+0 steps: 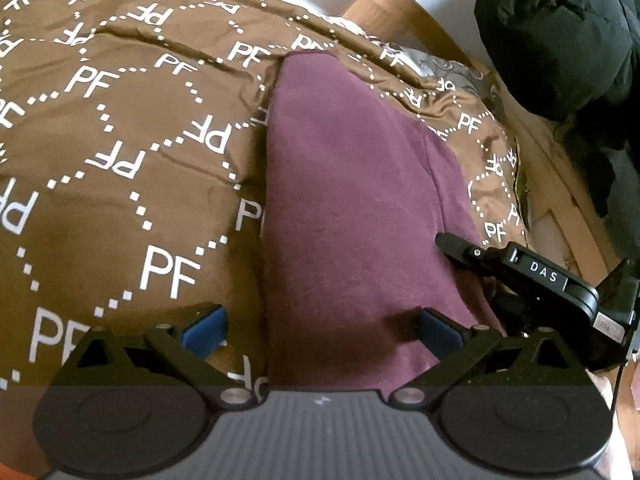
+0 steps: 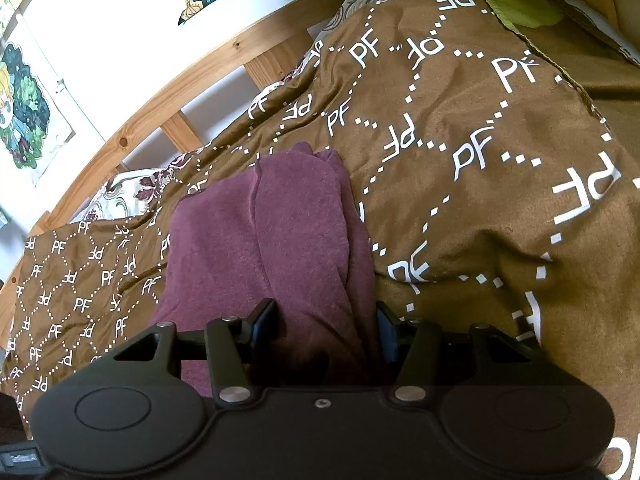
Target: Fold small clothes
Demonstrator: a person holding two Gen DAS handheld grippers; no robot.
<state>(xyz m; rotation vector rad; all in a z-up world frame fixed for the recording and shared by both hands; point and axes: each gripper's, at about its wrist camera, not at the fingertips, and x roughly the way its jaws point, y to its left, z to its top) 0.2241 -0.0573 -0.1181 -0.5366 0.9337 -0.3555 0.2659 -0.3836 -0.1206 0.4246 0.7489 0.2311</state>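
Garment: a maroon knit garment (image 1: 352, 200) is laid lengthwise on the brown bedspread (image 1: 120, 160), which is printed with white "PF" letters and dotted diamonds.
Garment shape: a long narrow strip is seen, with a seam line running down it; in the right wrist view the far end (image 2: 296, 164) is bunched into soft folds.
Left hand-held gripper: the left hand-held gripper (image 1: 320, 330) is held with its jaws spread wide and nothing is gripped; one blue pad (image 1: 206, 330) is over the bedspread just beside the garment's edge, the other (image 1: 438, 332) over the maroon cloth.
Garment relative to left hand-held gripper: the near end of the strip runs between the parted fingers and on beneath the gripper body.
Right hand-held gripper: the right hand-held gripper (image 2: 324, 326) is about half closed, and a raised fold of the garment's near end fills the gap between its fingers; the pads appear pressed on the cloth.
Right hand-held gripper in left view: its black finger (image 1: 460, 246) is seen at the garment's right edge.
Surroundings: a wooden bed frame (image 2: 160, 92) borders the bedspread, and a black bundle (image 1: 560, 40) sits beyond it.
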